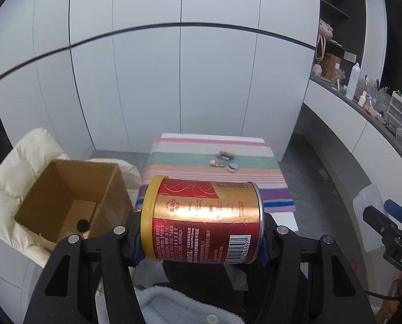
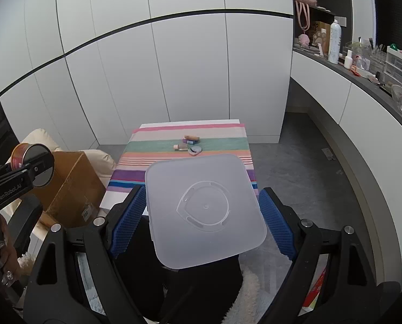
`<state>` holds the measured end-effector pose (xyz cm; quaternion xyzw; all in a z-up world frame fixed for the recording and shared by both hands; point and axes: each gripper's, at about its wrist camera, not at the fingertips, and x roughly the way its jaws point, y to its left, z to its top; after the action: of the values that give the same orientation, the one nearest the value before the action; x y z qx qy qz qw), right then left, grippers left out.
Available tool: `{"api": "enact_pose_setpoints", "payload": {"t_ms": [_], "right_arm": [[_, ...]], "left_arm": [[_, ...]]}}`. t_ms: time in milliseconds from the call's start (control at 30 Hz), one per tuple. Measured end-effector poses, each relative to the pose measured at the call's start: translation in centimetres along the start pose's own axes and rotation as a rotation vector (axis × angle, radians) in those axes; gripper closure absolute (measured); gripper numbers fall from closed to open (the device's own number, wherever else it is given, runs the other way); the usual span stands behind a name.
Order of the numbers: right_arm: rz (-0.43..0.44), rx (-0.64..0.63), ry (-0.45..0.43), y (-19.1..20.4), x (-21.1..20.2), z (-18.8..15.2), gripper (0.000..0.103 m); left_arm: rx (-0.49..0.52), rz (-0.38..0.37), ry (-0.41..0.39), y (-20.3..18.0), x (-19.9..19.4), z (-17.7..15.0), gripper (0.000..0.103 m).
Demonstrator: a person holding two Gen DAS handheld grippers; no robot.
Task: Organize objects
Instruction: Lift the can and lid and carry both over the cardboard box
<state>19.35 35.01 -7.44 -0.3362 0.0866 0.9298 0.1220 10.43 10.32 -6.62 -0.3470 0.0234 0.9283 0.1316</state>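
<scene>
**Two loads held, neither set down yet**

Two things are in hand at once, and both hang short of the striped desk (image 2: 227, 145). The left gripper (image 1: 201, 239) carries a red and gold can (image 1: 201, 216) lying sideways, its yellow lid toward the open cardboard box (image 1: 74, 189) on the left. The right gripper (image 2: 203, 224) carries a frosted plastic container (image 2: 205, 210) with its flat face toward the camera.

The step in hand looks like bringing both to where they belong. The can seems bound either for the box or the desk; I cannot tell which. If the box, the left hand should swing over the opening before it lets go, since a dark round thing (image 1: 82, 225) already lies on the box floor. If the desk, turn the can upright first, or it will roll on the cloth. The container should come down level, clear of the small cosmetics (image 2: 188, 143) clustered near the far middle of the desk, which are probably meant to go into it.

Jaws: the left pair is drawn in and presses on the can's two ends, lid and metal base. The right pair stands wide, its blue pads against the container's two side edges, gripping it across its width.
</scene>
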Motion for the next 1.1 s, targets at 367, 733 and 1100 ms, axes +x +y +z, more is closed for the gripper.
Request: {"api": "enact_pose_setpoints", "payload": {"t_ms": [367,733,1100], "right_arm": [[0.089,-0.096,0.029,3.8,2.2,1.0,0.016],[0.320,-0.307,0.064,14.2,5.4,1.4,0.016],[0.514,-0.515,0.089,24.2,7.5,-0.4,0.016]], "left_arm": [[-0.091,0.079,0.011,4.6,-0.3,-1.2,0.041],[-0.266,0.273,0.015,13.0,-2.2,-3.8,0.041],[-0.411,0.416,0.025,20.2,-3.8,-6.1,0.041]]}}
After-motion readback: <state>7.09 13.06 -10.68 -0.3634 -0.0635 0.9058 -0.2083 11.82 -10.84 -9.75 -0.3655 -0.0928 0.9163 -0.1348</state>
